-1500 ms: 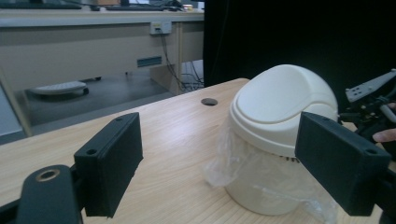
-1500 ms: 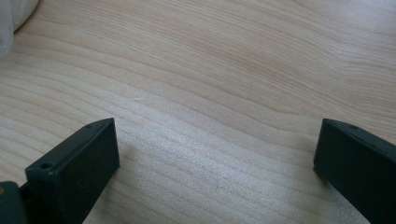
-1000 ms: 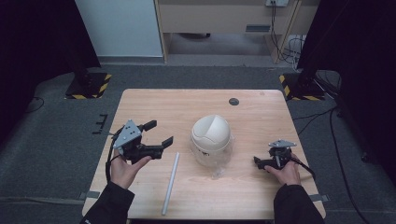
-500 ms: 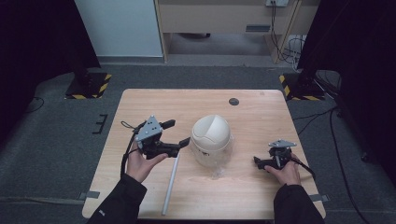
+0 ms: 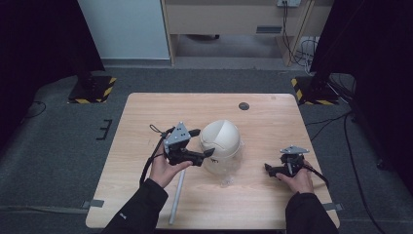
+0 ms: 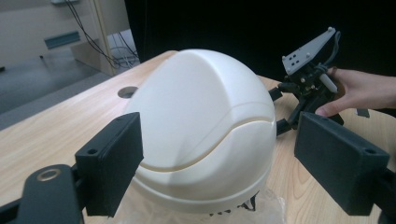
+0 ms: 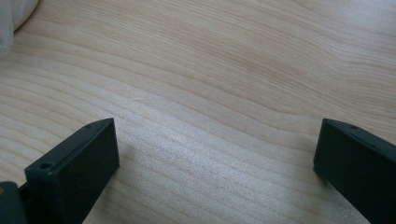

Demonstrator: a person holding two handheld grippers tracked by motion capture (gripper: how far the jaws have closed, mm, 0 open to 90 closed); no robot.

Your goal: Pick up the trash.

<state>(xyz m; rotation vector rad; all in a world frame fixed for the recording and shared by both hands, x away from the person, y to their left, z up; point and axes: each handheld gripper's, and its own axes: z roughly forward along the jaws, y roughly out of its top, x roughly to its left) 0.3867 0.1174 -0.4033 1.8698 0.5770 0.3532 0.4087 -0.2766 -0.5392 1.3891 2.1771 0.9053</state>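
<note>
A white helmet (image 5: pixel 221 141) (image 6: pixel 205 130) sits dome-up at the table's centre on a clear plastic bag (image 5: pixel 225 180). My left gripper (image 5: pixel 203 142) (image 6: pixel 219 163) is open, its jaws spread wide on either side of the helmet's near flank; I cannot tell whether they touch it. My right gripper (image 5: pixel 272 169) (image 7: pixel 215 163) rests low at the table's right, open, with only bare wood between its jaws. The left gripper view also catches the right gripper (image 6: pixel 306 88), held by a hand, beyond the helmet.
A grey rod (image 5: pixel 178 195) lies on the wooden table (image 5: pixel 146 112) by the left forearm, pointing toward the front edge. A dark round grommet (image 5: pixel 244 106) sits near the far edge. Cabinets and cables stand on the floor behind.
My left gripper has travelled right from the table's left side up to the helmet, and its jaws now straddle it. The right gripper has stayed put.
</note>
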